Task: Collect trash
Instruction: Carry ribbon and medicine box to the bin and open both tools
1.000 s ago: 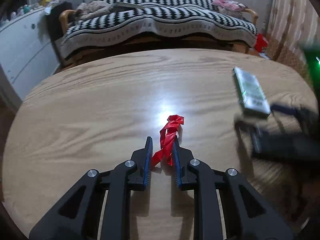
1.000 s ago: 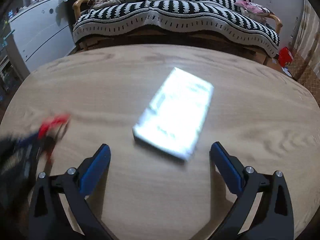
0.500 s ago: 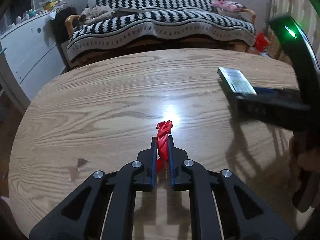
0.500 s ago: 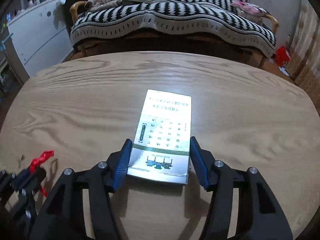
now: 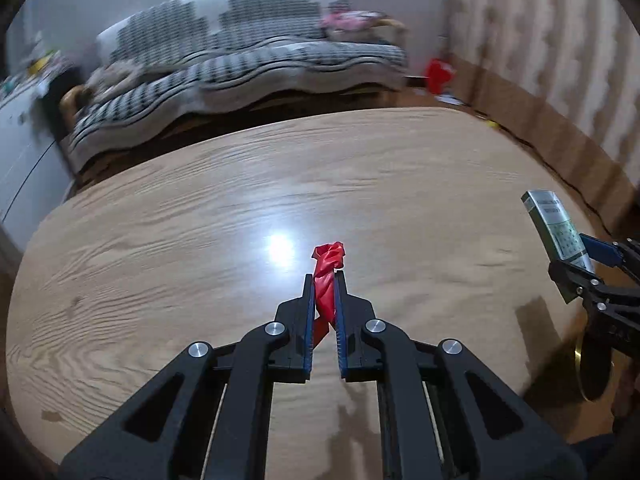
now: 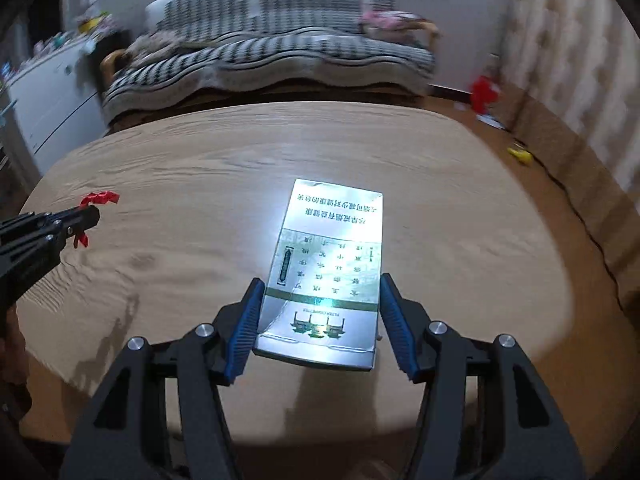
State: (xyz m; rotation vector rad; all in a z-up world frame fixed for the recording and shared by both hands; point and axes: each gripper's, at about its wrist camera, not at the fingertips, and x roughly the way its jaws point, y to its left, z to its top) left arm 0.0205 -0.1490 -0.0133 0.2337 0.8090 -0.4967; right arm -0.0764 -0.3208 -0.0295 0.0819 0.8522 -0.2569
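Two sets of tongs hang over a wooden table [image 5: 200, 240], each with something clamped between its blue pads. Nearest in the left wrist view, the left gripper [image 5: 324, 284] has its jaws nearly together, pinching a twisted red wrapper [image 5: 327, 276]; the wrapper's crumpled top pokes out just past the fingertips, and its lower end trails back between the pads. Those jaws have just been closing, with the wrapper between them. The wrapper is clear of the tabletop, and the tongs' shadow lies on the wood below.

Nearest in the right wrist view, the right gripper [image 6: 320, 300] stands about half open, its pads pressed against the two long edges of a silvery flat box [image 6: 332, 264] with green print and rows of characters. Most of the box reaches forward beyond the fingertips, and it too is lifted off the wood. From the left tongs, this box appears well off to the right, tilted, near the table's edge.

Beyond both sets of fingertips a bright glare spot sits on the wood grain. Past the far rim of the table is a sofa [image 6: 272, 60] under a black-and-white patterned cover, blurred. Left of it is a white cabinet [image 6: 52, 104]; to the right, a small red object [image 6: 484, 92] lies on the floor beside the striped wall.
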